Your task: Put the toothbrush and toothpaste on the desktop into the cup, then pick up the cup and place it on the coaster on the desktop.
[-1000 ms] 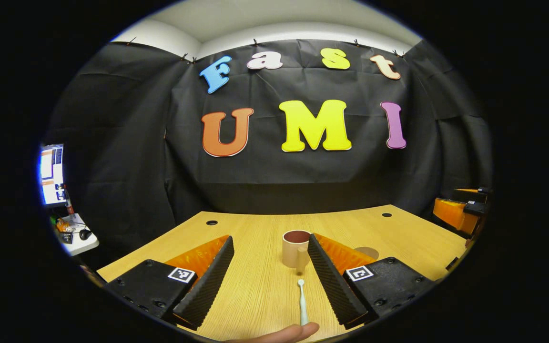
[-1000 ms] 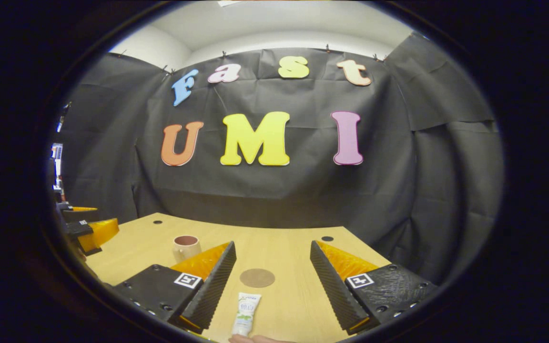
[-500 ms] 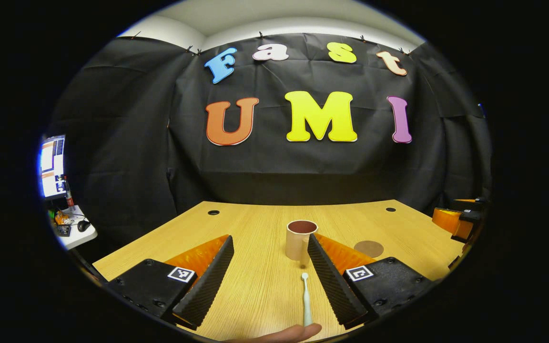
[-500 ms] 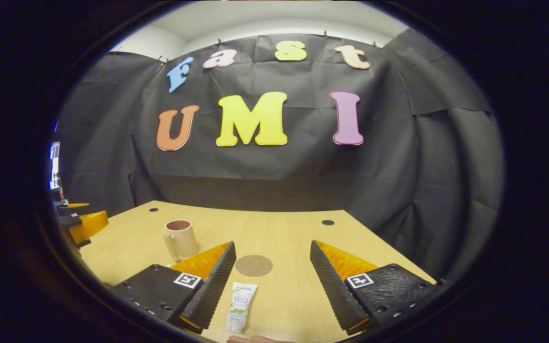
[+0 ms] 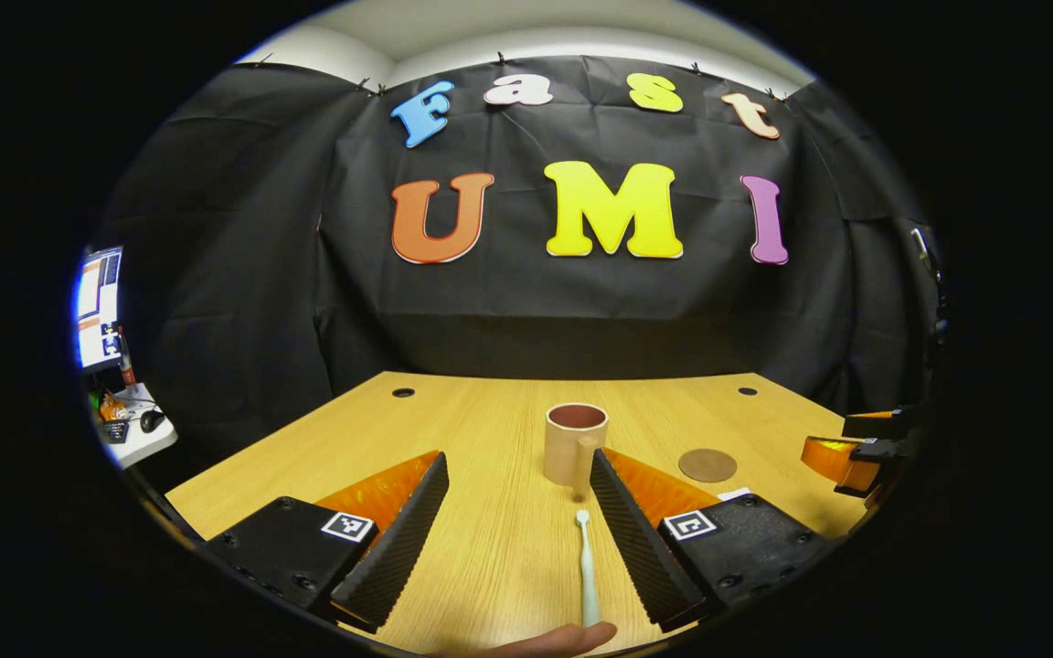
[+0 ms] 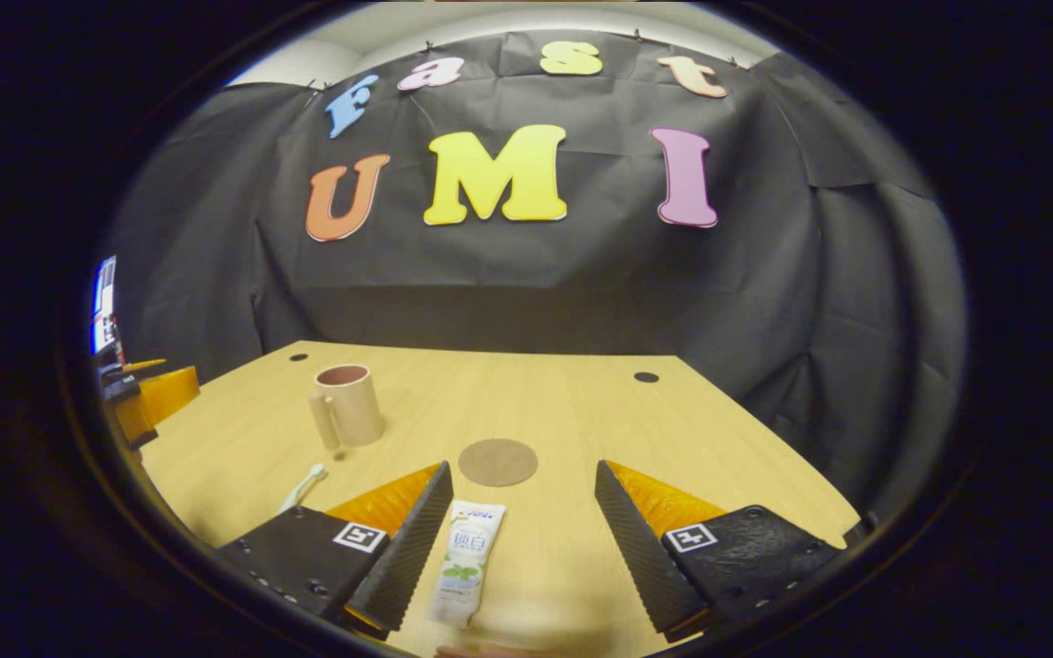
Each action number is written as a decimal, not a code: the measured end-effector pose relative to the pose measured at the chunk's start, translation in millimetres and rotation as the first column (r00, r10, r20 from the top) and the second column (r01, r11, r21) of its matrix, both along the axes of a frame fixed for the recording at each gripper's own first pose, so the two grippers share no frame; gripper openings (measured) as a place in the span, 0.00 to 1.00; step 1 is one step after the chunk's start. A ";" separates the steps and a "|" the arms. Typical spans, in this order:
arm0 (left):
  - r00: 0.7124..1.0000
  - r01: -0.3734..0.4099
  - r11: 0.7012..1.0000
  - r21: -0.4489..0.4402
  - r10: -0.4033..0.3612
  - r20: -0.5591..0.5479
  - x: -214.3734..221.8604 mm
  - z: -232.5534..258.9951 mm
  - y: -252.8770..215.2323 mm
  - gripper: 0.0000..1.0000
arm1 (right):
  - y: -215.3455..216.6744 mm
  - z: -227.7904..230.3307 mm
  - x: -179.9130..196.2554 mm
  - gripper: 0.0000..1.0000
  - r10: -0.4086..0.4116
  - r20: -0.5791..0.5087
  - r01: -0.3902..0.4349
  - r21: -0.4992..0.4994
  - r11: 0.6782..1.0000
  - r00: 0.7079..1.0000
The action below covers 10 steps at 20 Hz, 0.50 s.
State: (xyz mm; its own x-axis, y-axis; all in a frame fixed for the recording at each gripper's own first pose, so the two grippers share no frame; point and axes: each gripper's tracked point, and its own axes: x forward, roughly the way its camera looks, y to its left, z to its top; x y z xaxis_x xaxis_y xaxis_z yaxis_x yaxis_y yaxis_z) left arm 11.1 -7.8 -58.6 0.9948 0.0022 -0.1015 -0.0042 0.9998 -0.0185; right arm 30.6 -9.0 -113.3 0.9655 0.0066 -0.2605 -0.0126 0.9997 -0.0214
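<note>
Toothpaste tube (image 6: 465,565), flat, lies on wood-grain desktop (image 6: 581,411).

In the left gripper view, a fingertip (image 5: 536,640) covers the toothbrush's (image 5: 586,571) near end, and the right finger hides the toothpaste but for a white corner (image 5: 735,494). In the right gripper view, the toothbrush (image 6: 304,486) handle is hidden behind the left finger.

the desk (image 5: 490,548) is light yellow wood with a fine grain. the cup (image 5: 574,445) is beige outside, reddish-brown inside. the coaster (image 6: 497,461) is plain brown. the toothbrush (image 5: 587,576) is pale mint-white. the toothpaste (image 6: 465,562) is white with green print. the left gripper (image 5: 517,535) has black ribbed fingers (image 5: 398,548) with orange backs.
</note>
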 end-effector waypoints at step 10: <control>0.917 0.091 0.993 -0.070 -0.111 -0.383 12.3 -112.5 -43.8 1.00 | 2.9 -17.5 2.4 0.94 0.019 -0.030 -0.019 -0.009 1.000 0.999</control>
